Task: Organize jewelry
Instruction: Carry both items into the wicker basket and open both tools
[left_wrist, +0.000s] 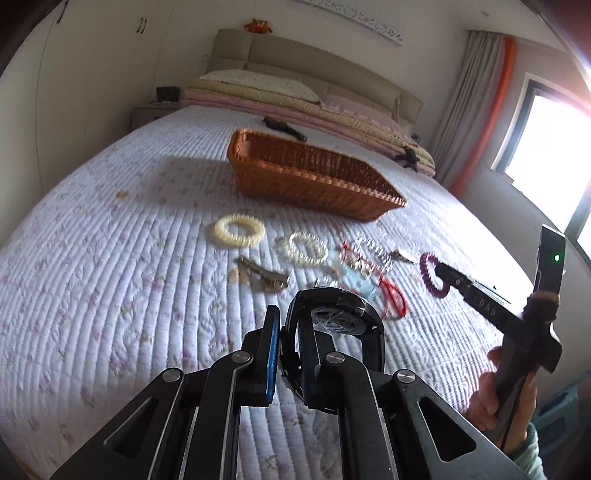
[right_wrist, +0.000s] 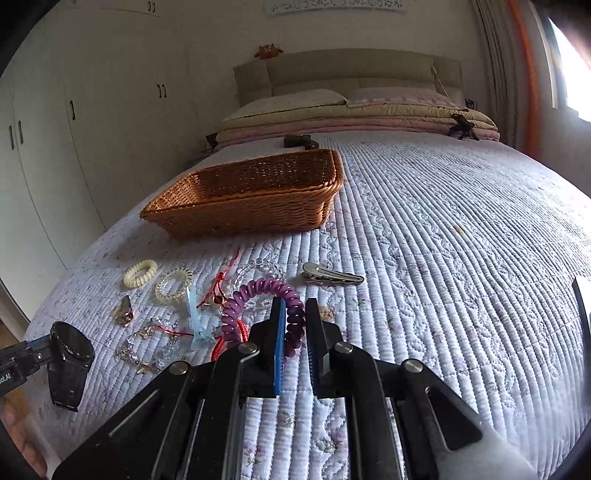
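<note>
My left gripper (left_wrist: 290, 326) is shut on the strap of a black wristwatch (left_wrist: 341, 314), lifted just off the quilt; the right wrist view shows the watch (right_wrist: 70, 350) hanging at the far left. My right gripper (right_wrist: 295, 314) is shut on a purple spiral hair tie (right_wrist: 258, 295), seen in the left wrist view as the purple tie (left_wrist: 428, 271) at the tips of that gripper. A brown wicker basket (left_wrist: 314, 184) (right_wrist: 258, 214) stands behind the row of jewelry. A cream spiral tie (left_wrist: 240, 230), a clear bead bracelet (left_wrist: 306, 249) and a red cord (left_wrist: 393, 299) lie on the bed.
A silver hair clip (right_wrist: 332, 277) lies right of the purple tie, and a metal clip (left_wrist: 262, 275) lies near the watch. Folded quilts and pillows (right_wrist: 351, 110) line the headboard, with dark items before them. A person's hand (left_wrist: 491, 391) holds the right gripper. A window is at right.
</note>
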